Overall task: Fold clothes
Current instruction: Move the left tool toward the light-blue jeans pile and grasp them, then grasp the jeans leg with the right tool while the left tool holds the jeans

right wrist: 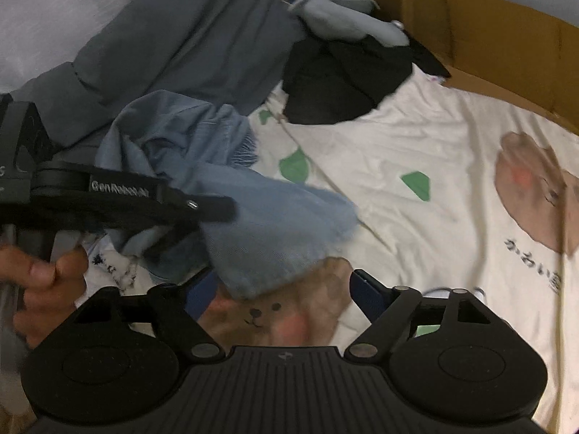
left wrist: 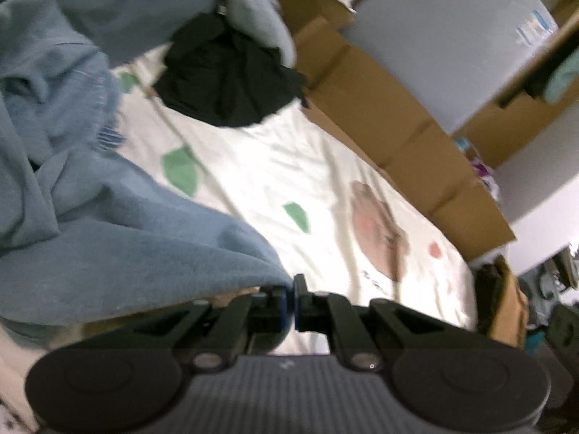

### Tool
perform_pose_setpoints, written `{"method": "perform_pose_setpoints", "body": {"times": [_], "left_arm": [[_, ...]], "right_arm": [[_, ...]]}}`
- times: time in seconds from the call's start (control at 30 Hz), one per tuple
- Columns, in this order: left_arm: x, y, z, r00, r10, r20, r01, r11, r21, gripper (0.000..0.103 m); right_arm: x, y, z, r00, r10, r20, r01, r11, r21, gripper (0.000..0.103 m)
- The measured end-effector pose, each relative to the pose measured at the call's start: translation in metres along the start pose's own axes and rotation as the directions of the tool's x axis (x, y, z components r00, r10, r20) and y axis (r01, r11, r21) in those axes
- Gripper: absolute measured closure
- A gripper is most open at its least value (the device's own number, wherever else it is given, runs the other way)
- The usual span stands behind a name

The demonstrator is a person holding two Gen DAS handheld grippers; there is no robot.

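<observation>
Left gripper [left wrist: 291, 298]: jaws closed, pinching an edge of the light blue garment [left wrist: 108, 224], which hangs lifted off the bed sheet [left wrist: 289, 166]. Right gripper [right wrist: 280, 291]: jaws spread wide; the garment's frayed corner dangles between them, untouched by either pad. Person's hand [right wrist: 43, 289] at the near left edge. Farther: black garment [right wrist: 340, 83] and grey garment [right wrist: 181, 43] near the sheet's far edge; cardboard boxes [left wrist: 398, 119] along its side.

The black two-finger left gripper [left wrist: 291, 298] has its jaws pinched together on the edge of the light blue fringed cloth [left wrist: 108, 246]. The black right gripper [right wrist: 280, 291] points downward, jaws spread wide, nothing clamped. At nine o'clock, a bare hand [right wrist: 43, 289] grips the left tool's handle.
</observation>
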State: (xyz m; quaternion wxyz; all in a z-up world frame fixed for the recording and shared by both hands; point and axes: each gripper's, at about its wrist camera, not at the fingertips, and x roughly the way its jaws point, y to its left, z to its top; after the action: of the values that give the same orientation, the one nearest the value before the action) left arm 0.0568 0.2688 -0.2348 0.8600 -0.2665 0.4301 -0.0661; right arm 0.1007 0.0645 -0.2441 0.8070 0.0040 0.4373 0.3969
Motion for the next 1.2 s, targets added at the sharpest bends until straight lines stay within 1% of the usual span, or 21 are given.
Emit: {"method": "perform_pose_setpoints", "body": {"times": [0.13, 0.17, 0.2, 0.23, 0.27, 0.3, 0.37, 0.4, 0.43, 0.47, 0.53, 0.6, 0.63, 0.67, 0.77, 0.83, 0.9, 1.03, 1.1, 1.17, 1.2], "left_arm": [[0.003, -0.013, 0.001, 0.996, -0.081, -0.030, 0.081, 0.997, 0.001, 0.100], [0.003, -0.016, -0.001, 0.994, -0.099, -0.039, 0.099, 0.995, -0.001, 0.100], [0.003, -0.020, -0.002, 0.992, -0.118, -0.051, 0.118, 0.993, -0.004, 0.100], [0.003, -0.022, -0.003, 0.989, -0.135, -0.061, 0.135, 0.991, -0.009, 0.100], [0.004, -0.025, -0.004, 0.986, -0.152, -0.068, 0.152, 0.988, -0.013, 0.100], [0.004, -0.028, -0.004, 0.984, -0.163, -0.076, 0.162, 0.987, -0.012, 0.100], [0.006, -0.031, -0.006, 0.982, -0.163, -0.094, 0.163, 0.987, -0.001, 0.099], [0.008, -0.031, -0.007, 0.981, -0.158, -0.110, 0.159, 0.987, -0.001, 0.098], [0.009, -0.031, -0.008, 0.980, -0.157, -0.125, 0.157, 0.988, -0.005, 0.095], [0.009, -0.029, -0.010, 0.978, -0.157, -0.138, 0.156, 0.988, -0.016, 0.090], [0.004, -0.027, -0.013, 0.977, -0.143, -0.157, 0.141, 0.990, -0.025, 0.085], [-0.003, -0.025, -0.014, 0.980, -0.126, -0.152, 0.125, 0.992, -0.021, 0.070], [-0.008, -0.022, -0.014, 0.984, -0.108, -0.141, 0.106, 0.994, -0.021, 0.056], [-0.013, -0.018, -0.014, 0.988, -0.090, -0.128, 0.087, 0.996, -0.026, 0.052], [-0.024, 0.000, -0.009, 0.994, -0.035, -0.103, 0.030, 0.998, -0.055, 0.051], [-0.029, 0.013, -0.007, 0.994, 0.036, -0.100, -0.042, 0.997, -0.061, 0.051], [-0.031, 0.027, -0.005, 0.986, 0.130, -0.102, -0.137, 0.989, -0.059, 0.051], [-0.037, 0.058, -0.001, 0.953, 0.290, -0.093, -0.299, 0.947, -0.114, 0.050], [-0.040, 0.070, 0.003, 0.938, 0.340, -0.073, -0.347, 0.927, -0.145, 0.045], [-0.043, 0.080, 0.006, 0.926, 0.374, -0.050, -0.377, 0.910, -0.173, 0.033], [-0.044, 0.085, 0.007, 0.921, 0.388, -0.038, -0.388, 0.902, -0.188, 0.033]], "right_arm": [[0.005, 0.010, 0.002, 1.000, 0.002, 0.004, -0.002, 0.999, -0.038, 0.023], [0.007, 0.011, 0.001, 1.000, -0.005, 0.000, 0.005, 0.999, -0.043, 0.025], [0.008, 0.012, 0.000, 1.000, -0.012, -0.005, 0.011, 0.999, -0.048, 0.032], [0.010, 0.012, 0.000, 1.000, -0.016, -0.010, 0.015, 0.999, -0.050, 0.036], [0.010, 0.010, -0.001, 1.000, -0.020, -0.013, 0.019, 0.999, -0.045, 0.044], [0.010, 0.008, -0.002, 1.000, -0.025, -0.014, 0.025, 0.999, -0.036, 0.059], [0.010, 0.001, -0.004, 0.999, -0.033, -0.025, 0.032, 0.999, -0.007, 0.073], [0.010, -0.003, -0.005, 0.999, -0.039, -0.033, 0.039, 0.999, 0.004, 0.088], [0.010, -0.006, -0.007, 0.998, -0.049, -0.042, 0.049, 0.999, 0.010, 0.095], [0.009, -0.009, -0.008, 0.996, -0.068, -0.051, 0.069, 0.998, 0.010, 0.100], [0.005, -0.016, -0.010, 0.993, -0.103, -0.060, 0.105, 0.994, 0.027, 0.101], [0.001, -0.028, -0.011, 0.989, -0.129, -0.069, 0.133, 0.990, 0.058, 0.101], [-0.002, -0.033, -0.012, 0.987, -0.142, -0.074, 0.147, 0.987, 0.065, 0.101], [-0.005, -0.039, -0.013, 0.985, -0.155, -0.078, 0.160, 0.985, 0.070, 0.102], [-0.017, -0.056, -0.016, 0.976, -0.202, -0.086, 0.210, 0.973, 0.098, 0.102], [-0.026, -0.068, -0.017, 0.969, -0.230, -0.094, 0.241, 0.962, 0.129, 0.102], [-0.037, -0.081, -0.018, 0.960, -0.260, -0.102, 0.273, 0.951, 0.147, 0.102], [-0.064, -0.106, -0.020, 0.941, -0.315, -0.124, 0.334, 0.923, 0.189, 0.102], [-0.077, -0.118, -0.023, 0.929, -0.346, -0.133, 0.367, 0.906, 0.209, 0.102], [-0.090, -0.129, -0.026, 0.915, -0.376, -0.143, 0.400, 0.887, 0.228, 0.102], [-0.095, -0.135, -0.027, 0.908, -0.390, -0.150, 0.416, 0.878, 0.237, 0.102]]}}
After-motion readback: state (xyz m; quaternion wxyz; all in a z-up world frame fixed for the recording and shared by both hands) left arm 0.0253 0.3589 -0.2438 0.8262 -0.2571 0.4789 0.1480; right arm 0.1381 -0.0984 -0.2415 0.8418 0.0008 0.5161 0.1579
